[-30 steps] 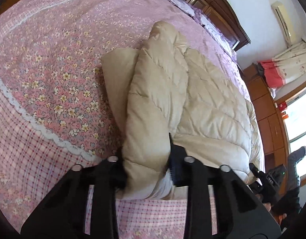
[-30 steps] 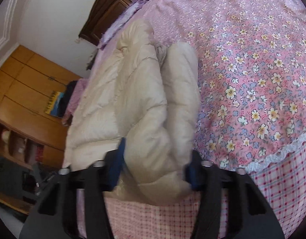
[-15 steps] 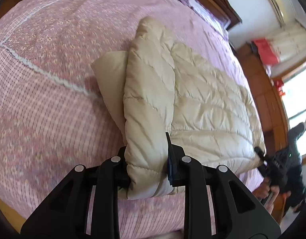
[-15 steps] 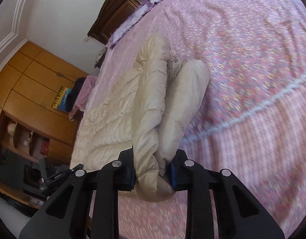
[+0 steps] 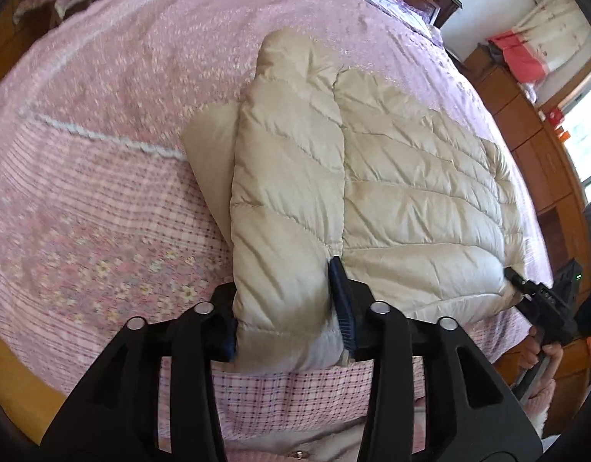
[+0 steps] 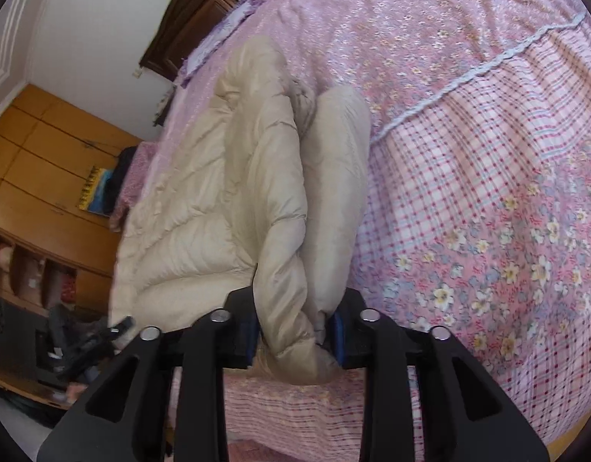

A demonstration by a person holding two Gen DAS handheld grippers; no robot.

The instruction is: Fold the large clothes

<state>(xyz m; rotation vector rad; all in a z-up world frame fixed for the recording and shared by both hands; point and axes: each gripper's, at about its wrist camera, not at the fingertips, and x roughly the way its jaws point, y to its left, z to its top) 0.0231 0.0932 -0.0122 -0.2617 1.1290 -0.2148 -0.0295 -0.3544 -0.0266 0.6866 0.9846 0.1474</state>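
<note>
A cream quilted down jacket (image 5: 391, 177) lies on the pink floral bedspread (image 5: 102, 154), with one side folded over in a thick ridge. My left gripper (image 5: 285, 308) is shut on the near hem of that folded edge. My right gripper (image 6: 295, 331) is shut on the jacket's (image 6: 226, 192) other near corner, bunched between its blue pads. The right gripper also shows small at the jacket's far corner in the left wrist view (image 5: 541, 300). Both hold the hem just above the bed's near edge.
A dark wooden headboard (image 6: 187, 19) and pillows stand at the bed's far end. Wooden wardrobes (image 6: 37, 161) line one side and cabinets with a window (image 5: 545, 146) line the other. The bed's wooden frame edge (image 5: 14, 377) shows at the lower left.
Both grippers closed onto the jacket's near hem and pulled back toward the bed's foot, drawing the jacket with them. The jacket now lies partly over the plaid border.
</note>
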